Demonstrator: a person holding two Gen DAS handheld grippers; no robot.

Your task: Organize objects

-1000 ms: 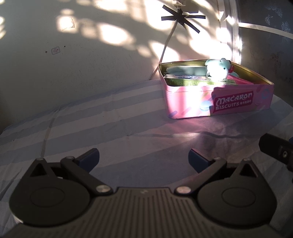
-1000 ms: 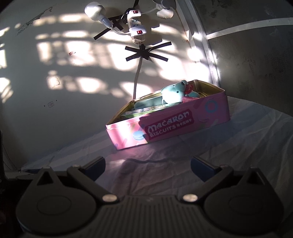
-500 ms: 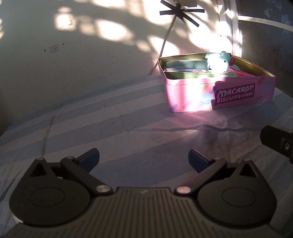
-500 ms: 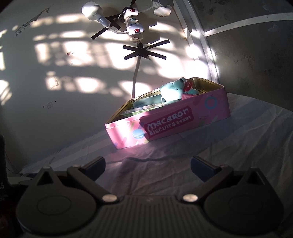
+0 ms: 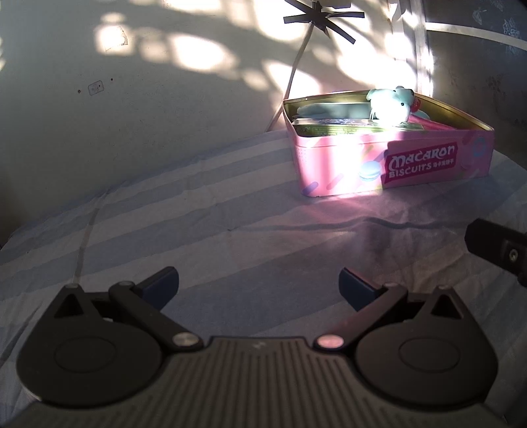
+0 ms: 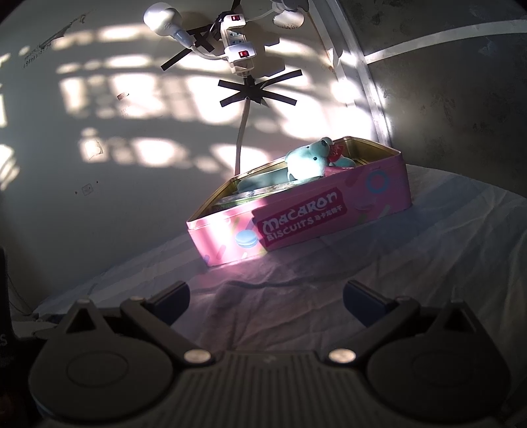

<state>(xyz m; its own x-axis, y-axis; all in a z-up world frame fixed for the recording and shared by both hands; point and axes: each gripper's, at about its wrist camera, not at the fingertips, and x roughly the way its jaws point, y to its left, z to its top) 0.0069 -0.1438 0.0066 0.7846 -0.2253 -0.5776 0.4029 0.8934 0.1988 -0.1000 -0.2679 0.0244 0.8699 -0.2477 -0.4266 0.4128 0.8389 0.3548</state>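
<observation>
Both tongs [image 5: 258,286] [image 6: 266,298] spread, empty; plush bear [image 6: 308,159] inside pink tin [image 6: 329,217].

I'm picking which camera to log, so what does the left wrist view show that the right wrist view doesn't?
Left wrist only: part of the right gripper at its right edge. Right wrist only: the power strip and bulb on the wall. Both: the pink tin with the blue plush toy inside, the striped sheet, and the camera's own open gripper.
</observation>
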